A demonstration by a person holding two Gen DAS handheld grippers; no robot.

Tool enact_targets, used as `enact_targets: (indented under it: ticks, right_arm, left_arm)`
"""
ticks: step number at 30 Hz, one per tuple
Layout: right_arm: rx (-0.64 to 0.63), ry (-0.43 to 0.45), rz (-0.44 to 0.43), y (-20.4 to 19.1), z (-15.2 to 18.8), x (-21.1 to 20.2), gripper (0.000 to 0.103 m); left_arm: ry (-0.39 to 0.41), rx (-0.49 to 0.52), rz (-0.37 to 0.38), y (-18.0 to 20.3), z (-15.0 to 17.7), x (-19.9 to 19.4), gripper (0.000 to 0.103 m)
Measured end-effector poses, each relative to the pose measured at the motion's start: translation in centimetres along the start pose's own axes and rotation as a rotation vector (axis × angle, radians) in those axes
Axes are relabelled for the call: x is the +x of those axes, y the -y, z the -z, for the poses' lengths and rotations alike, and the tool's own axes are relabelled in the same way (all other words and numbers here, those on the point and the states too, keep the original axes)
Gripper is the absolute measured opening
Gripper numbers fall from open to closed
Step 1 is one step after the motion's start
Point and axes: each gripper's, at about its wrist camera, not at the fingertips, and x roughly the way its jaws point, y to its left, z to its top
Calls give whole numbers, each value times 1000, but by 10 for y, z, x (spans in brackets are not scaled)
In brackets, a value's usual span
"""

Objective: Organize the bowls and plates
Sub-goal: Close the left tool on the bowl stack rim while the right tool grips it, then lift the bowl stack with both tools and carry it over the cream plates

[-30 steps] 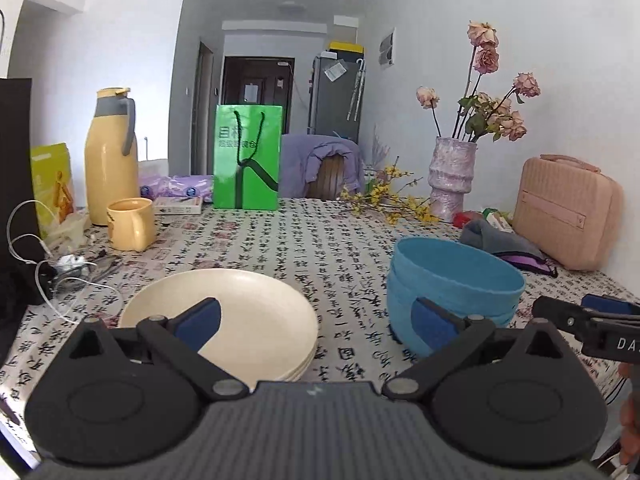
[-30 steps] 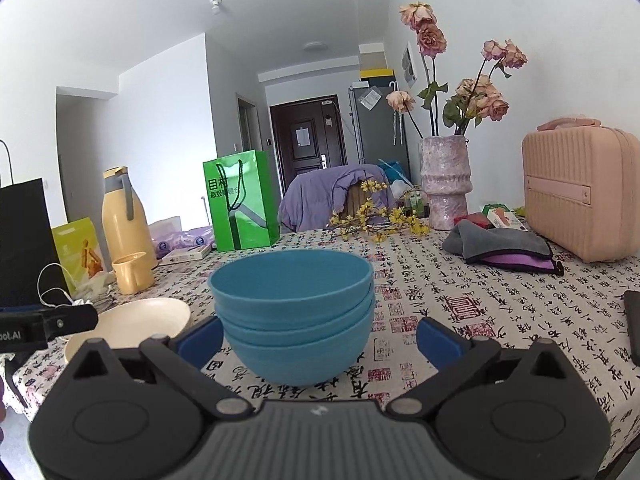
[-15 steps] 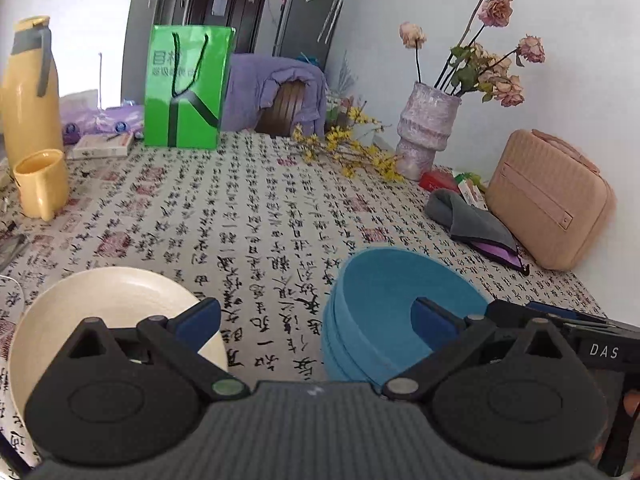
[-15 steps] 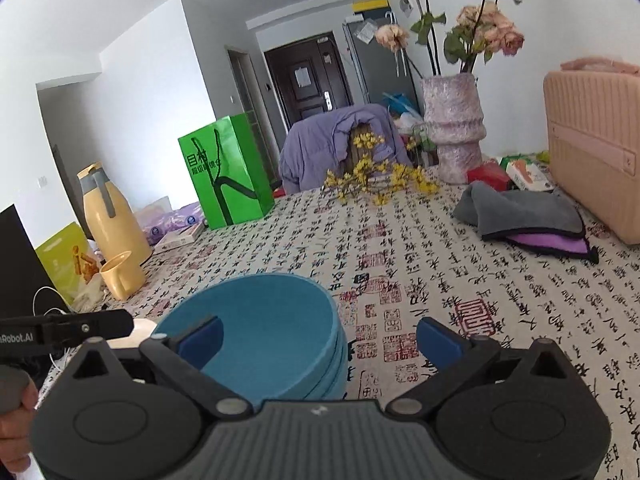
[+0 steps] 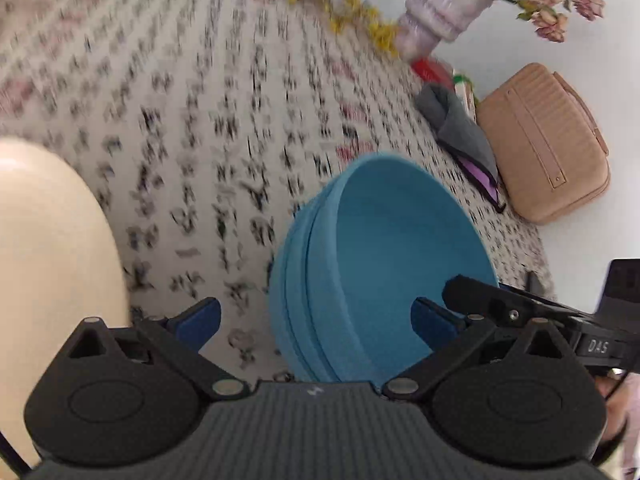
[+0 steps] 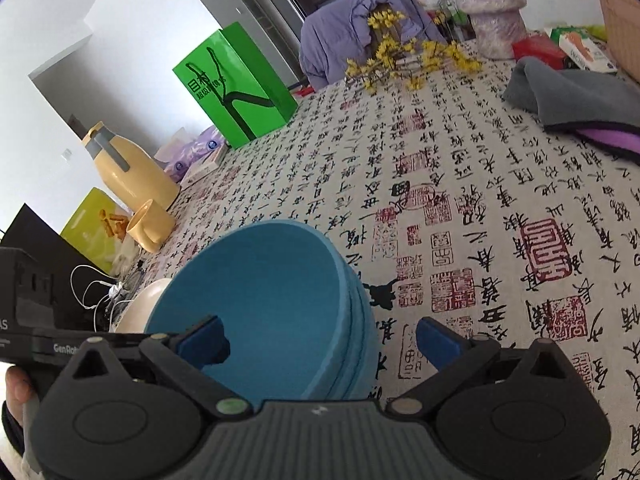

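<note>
1. The left gripper [image 5: 316,318] is spread wide, straddling the near rim of the stacked blue bowls [image 5: 384,264].
2. The right gripper [image 6: 320,338] is likewise released, astride the bowls.
3. The cream plates [image 5: 48,248] lie just beside the bowls on the table [image 6: 480,208].

The left gripper [image 5: 316,320] is tilted steeply downward, its two blue-padded fingers spread wide apart with nothing clamped between them. The right gripper [image 6: 320,340] is also pitched down, its jaws wide apart and not closed on anything. Each gripper's black body shows at the edge of the other's view, close alongside. A hand [image 6: 16,390] grips the left gripper's handle.
</note>
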Motion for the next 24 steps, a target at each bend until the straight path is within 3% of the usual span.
enact_targets:
  ticks: [4, 7, 8, 9, 10, 12, 13, 15, 24]
  right_arm:
    - [89, -65, -14, 18, -8, 13, 99]
    - [131, -142, -32, 27, -11, 24, 94]
    - [140, -165, -43, 29, -11, 28, 92]
    - [146, -191, -51, 31, -11, 32, 87]
    - [154, -214, -57, 33, -11, 36, 83]
    - [192, -271, -79, 38, -9, 45, 52]
    - [214, -295, -97, 40, -8, 49, 47]
    - [222, -309, -100, 39, -7, 53, 47]
    - [221, -306, -117, 41, -7, 46, 44]
  left_arm:
    - [-66, -34, 3, -8, -7, 13, 103]
    - [-69, -40, 2, -8, -10, 15, 99]
    - [-55, -42, -2, -7, -11, 14, 94]
    - [-41, -46, 9, -8, -12, 13, 73]
    - [-61, -56, 29, -8, -14, 15, 59]
    - [-85, -86, 17, -9, -15, 18, 51]
    - [-81, -81, 1, -8, -15, 18, 48]
    - [-89, -83, -27, -5, -15, 18, 45]
    - [-82, -61, -26, -1, -10, 13, 44]
